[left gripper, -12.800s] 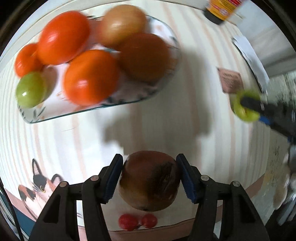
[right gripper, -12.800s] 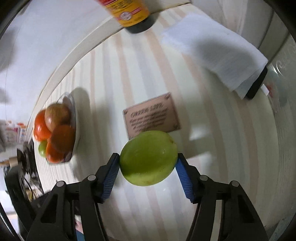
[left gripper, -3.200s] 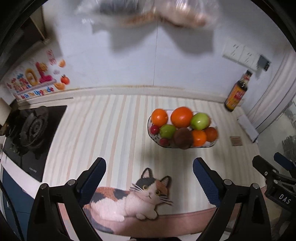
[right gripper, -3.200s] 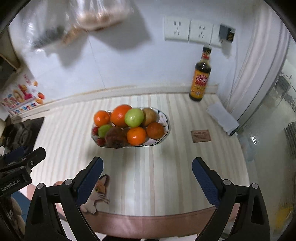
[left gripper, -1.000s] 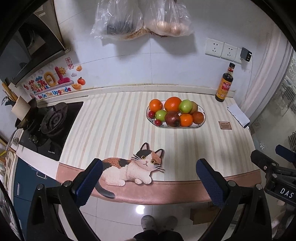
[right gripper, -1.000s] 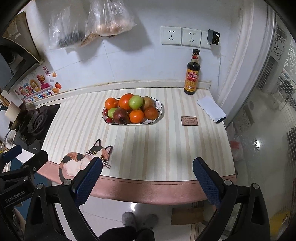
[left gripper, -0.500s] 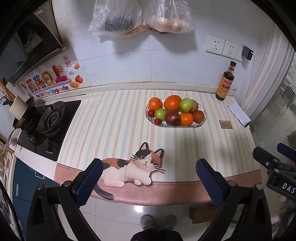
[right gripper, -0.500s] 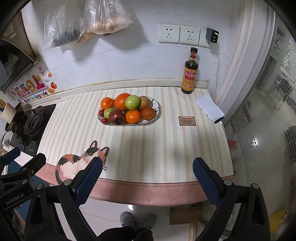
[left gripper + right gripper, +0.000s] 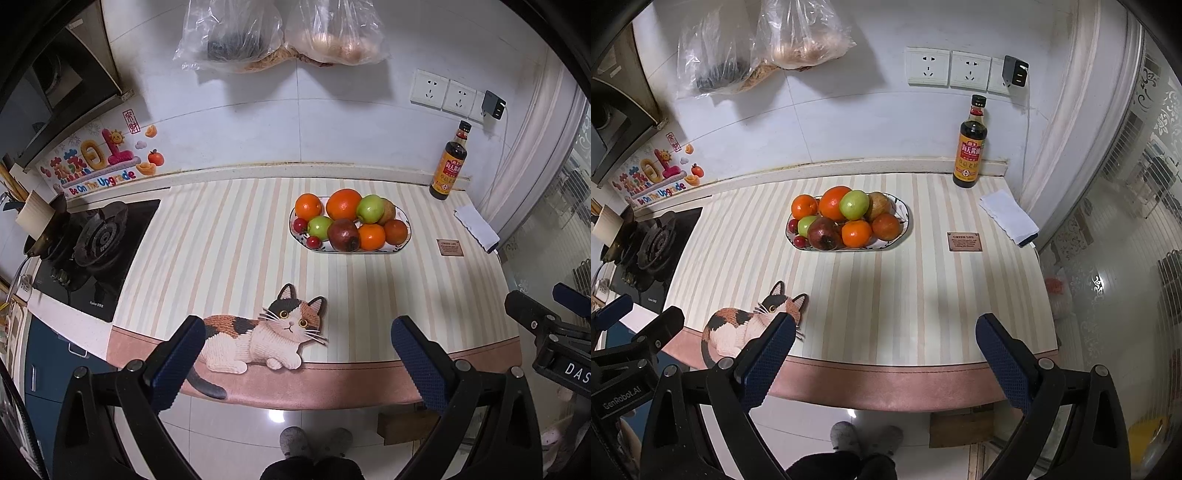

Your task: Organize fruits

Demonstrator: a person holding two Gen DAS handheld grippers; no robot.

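Risk: the fruit is heaped in the plate (image 9: 903,225), and the green apple (image 9: 854,204) rides on top of the heap. Any contact with the pile or the plate rim can probably dislodge it onto the striped counter (image 9: 886,288). No loose fruit is visible on the counter, so the task appears complete. The left gripper (image 9: 295,354) and right gripper (image 9: 884,350) both stand wide open and hold nothing. The plate lies well ahead of both, beyond the counter's near edge
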